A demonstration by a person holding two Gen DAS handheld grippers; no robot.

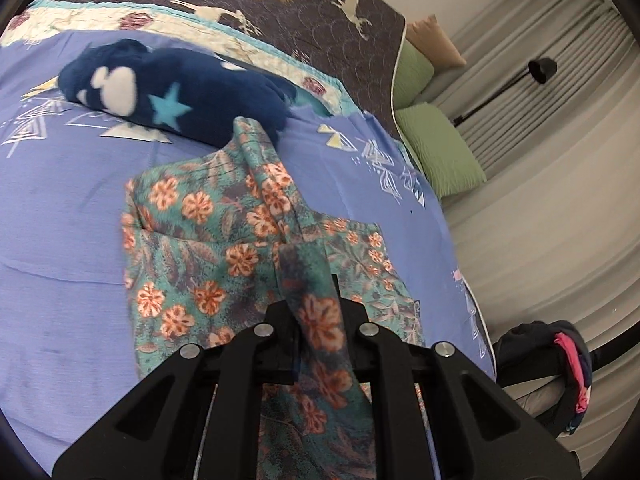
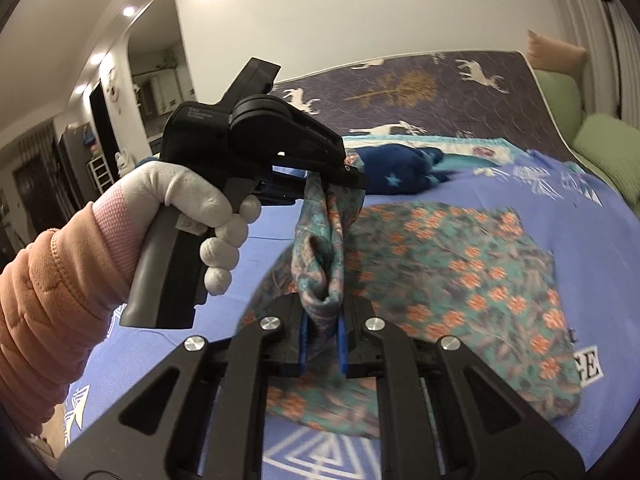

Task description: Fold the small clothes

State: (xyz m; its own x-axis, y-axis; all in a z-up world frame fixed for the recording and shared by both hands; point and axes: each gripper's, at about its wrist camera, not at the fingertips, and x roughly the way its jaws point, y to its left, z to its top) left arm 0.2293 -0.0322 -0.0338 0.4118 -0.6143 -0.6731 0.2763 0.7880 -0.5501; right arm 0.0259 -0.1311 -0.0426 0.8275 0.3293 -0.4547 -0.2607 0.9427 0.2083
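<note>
2 grippers pinch the same floral garment [image 1: 208,240]: the left gripper [image 1: 320,332] is clamped on a lifted strip of it, the right gripper [image 2: 322,320] on a bunched fold. From them the garment spreads flat over the blue bedsheet [image 1: 60,220], its long axis running toward the navy star-print garment [image 1: 180,92] just beyond it. Green pillows [image 1: 440,152] and grey curtains [image 1: 540,60] lie past the sheet's edge.

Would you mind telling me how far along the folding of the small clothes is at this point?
Possibly done: a dark blue star-print garment lies bundled on the blue bedsheet. In hand: the left gripper and right gripper each pinch an edge of the floral garment, lifting it mid-fold. Left: laying that fold down and finishing it.
</note>
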